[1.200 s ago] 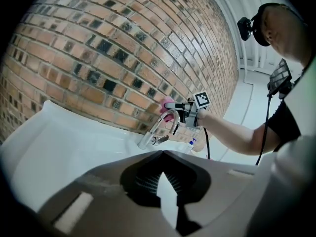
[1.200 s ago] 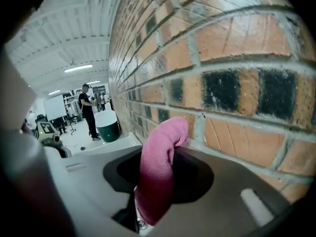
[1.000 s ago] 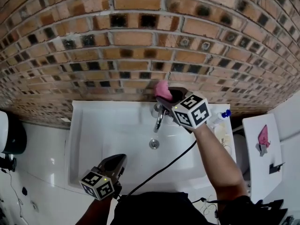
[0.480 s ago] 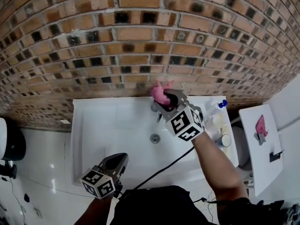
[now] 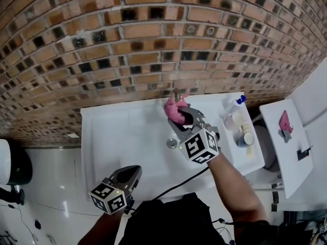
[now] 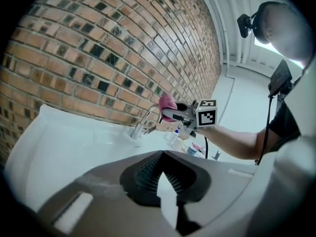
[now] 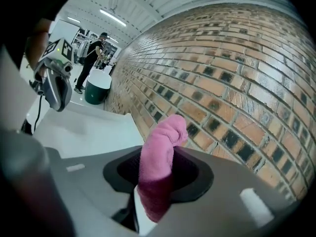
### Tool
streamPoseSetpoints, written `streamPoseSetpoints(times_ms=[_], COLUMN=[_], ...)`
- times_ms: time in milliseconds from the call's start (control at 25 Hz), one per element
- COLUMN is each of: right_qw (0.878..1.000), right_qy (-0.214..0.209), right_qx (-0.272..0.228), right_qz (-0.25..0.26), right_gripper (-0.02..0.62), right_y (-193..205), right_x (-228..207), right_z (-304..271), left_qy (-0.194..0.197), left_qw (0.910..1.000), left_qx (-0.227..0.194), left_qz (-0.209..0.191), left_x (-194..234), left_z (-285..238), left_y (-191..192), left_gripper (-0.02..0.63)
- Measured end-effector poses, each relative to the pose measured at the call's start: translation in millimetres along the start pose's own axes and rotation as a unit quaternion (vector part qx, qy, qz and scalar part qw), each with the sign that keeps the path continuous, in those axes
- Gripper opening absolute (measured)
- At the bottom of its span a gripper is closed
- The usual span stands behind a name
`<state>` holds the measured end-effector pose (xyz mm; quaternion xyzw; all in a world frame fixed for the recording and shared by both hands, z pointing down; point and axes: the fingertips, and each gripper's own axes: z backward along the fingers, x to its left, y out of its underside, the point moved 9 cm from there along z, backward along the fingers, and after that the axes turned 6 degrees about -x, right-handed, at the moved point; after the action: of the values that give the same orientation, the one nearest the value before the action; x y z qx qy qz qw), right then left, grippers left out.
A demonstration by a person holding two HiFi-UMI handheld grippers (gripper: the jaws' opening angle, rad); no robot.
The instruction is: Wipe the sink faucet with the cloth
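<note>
- Pink cloth (image 7: pixel 157 167) is clamped in the right gripper (image 5: pixel 181 117). The jaws are clenched on it and a rolled end sticks out past the tips.
- Right forearm (image 5: pixel 232 180) reaches across the front edge of the white sink (image 5: pixel 110 131), with the tips aimed at the brick wall (image 5: pixel 153 45).
- The cloth sits at the top of the faucet (image 6: pixel 141 124) spout, right at the right gripper's tips. No view shows clearly whether they touch.
- Left gripper (image 5: pixel 132 173) is held low at the sink's front edge, well behind and to the left of the right one. Its jaws are closed together and empty, pointing toward the faucet.
- In the basin, the drain (image 5: pixel 172 143) lies just left of the right gripper's marker cube.
- On the ledge right of the right gripper stand a spray bottle (image 5: pixel 236 105) with a blue cap and two round pots (image 5: pixel 245 138). Their contents are unreadable.
</note>
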<state>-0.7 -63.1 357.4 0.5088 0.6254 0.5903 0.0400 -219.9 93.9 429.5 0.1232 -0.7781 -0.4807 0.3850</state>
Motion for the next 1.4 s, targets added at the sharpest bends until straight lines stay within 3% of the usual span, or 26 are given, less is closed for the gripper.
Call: streamPoseSetpoints(times_ms=[280,520,760,880,1000,1080,1120,1240,1320,1400], right_qw=[0.999,0.999,0.997,0.993,0.977,0.949,0.925,0.825,0.761,0.717], right_qy=[-0.006,0.002,-0.02,-0.041,-0.061,-0.066,-0.063,-0.04,-0.026,-0.021], right_qx=[0.032,0.022,0.007,-0.001,0.006,0.002,-0.007,-0.041,-0.061,-0.076], right_qz=[-0.012,-0.037,-0.072,-0.11,-0.203,-0.31,-0.375,-0.562,-0.645,-0.692], right_gripper=[0.141,0.141,0.141,0.141,0.143,0.143,0.143,0.143,0.143,0.143], right_y=[18.1,23.6,34.7,48.7,75.0,99.6,112.4,146.2,162.4,173.0], right_x=[30.9,37.9,47.5,54.2,59.9,58.7,55.9,49.1,49.1,51.5], right_z=[3.1,2.5,-0.9,-3.5,-11.5,-21.1,-26.8,-43.0,-54.0,-67.7], left_qy=[0.011,0.002,-0.01,-0.016,-0.024,-0.031,-0.036,-0.049,-0.054,-0.057], left_qw=[0.9999,1.0,0.9999,0.9998,0.9996,0.9993,0.9991,0.9983,0.9979,0.9977], left_qx=[0.007,0.002,0.006,0.003,-0.003,-0.005,-0.005,-0.005,-0.002,0.001], left_qz=[-0.007,-0.005,0.003,0.007,0.014,0.018,0.021,0.031,0.035,0.037], left_x=[-2.5,-1.2,3.3,5.0,7.9,10.7,12.8,18.3,21.5,26.3], left_z=[5.1,8.2,0.8,-4.3,-4.9,-3.5,-2.4,2.8,5.1,5.6], left_y=[4.6,1.8,4.6,3.1,0.3,-0.5,-0.4,2.3,4.3,5.2], left_gripper=[0.006,0.006,0.006,0.006,0.006,0.006,0.006,0.006,0.006,0.006])
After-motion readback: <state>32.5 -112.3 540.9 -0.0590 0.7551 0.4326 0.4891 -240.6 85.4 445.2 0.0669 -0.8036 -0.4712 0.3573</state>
